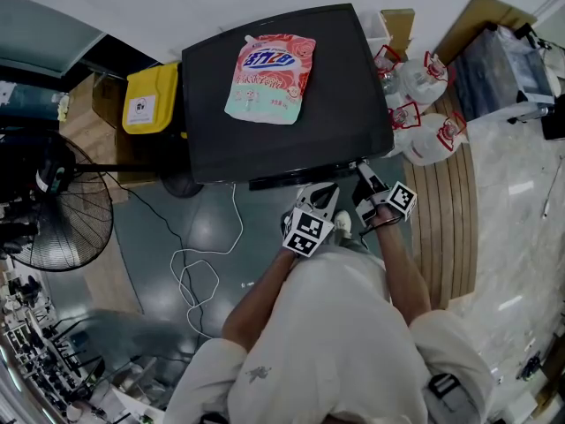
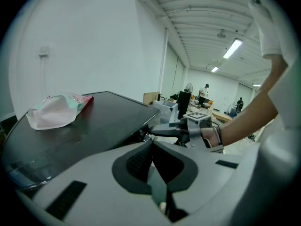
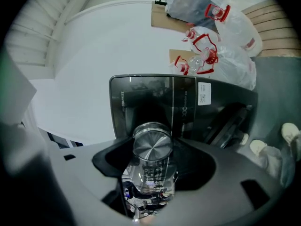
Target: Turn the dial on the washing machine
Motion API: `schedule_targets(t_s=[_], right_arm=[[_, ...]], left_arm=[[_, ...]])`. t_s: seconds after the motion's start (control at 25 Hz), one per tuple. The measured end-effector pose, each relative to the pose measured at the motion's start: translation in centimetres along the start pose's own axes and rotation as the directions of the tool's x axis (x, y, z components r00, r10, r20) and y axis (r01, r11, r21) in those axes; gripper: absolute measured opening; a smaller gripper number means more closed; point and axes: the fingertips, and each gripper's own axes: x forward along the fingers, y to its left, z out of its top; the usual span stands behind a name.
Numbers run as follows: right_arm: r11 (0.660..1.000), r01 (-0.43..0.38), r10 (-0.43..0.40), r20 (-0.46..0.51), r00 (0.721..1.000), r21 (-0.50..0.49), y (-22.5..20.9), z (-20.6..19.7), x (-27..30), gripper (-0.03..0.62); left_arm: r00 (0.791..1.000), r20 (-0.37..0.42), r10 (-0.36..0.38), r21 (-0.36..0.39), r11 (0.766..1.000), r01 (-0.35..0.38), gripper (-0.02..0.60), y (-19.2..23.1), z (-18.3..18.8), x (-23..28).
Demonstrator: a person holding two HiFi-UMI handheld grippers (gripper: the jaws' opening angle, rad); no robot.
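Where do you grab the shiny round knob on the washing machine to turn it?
Grip the dial by its curved side, one jaw on each side, coming straight at its flat face. It is a short cylinder sticking out from the washing machine, so opposite sides give a twisting hold. The right gripper sits that way.

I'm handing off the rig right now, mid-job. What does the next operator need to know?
Left gripper: shut, empty, held just off the washing machine's front, beside the right one.
Right gripper: closed on the silver dial on the front panel.
A detergent pouch lies on the machine's top.
Done: dial gripped.
Left: turn it, then let go. Whether it has already been turned cannot be told.
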Motion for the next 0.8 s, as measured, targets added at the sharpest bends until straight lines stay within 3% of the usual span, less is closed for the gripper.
schedule_targets(t_s=[0.8], right_arm=[[0.996, -0.026, 0.024, 0.019, 1.000, 0.084, 0.02, -0.07, -0.02, 0.278]], left_arm=[[1.000, -0.004, -0.015, 0.007, 1.000, 0.015, 0.014, -0.29, -0.15, -0.09]])
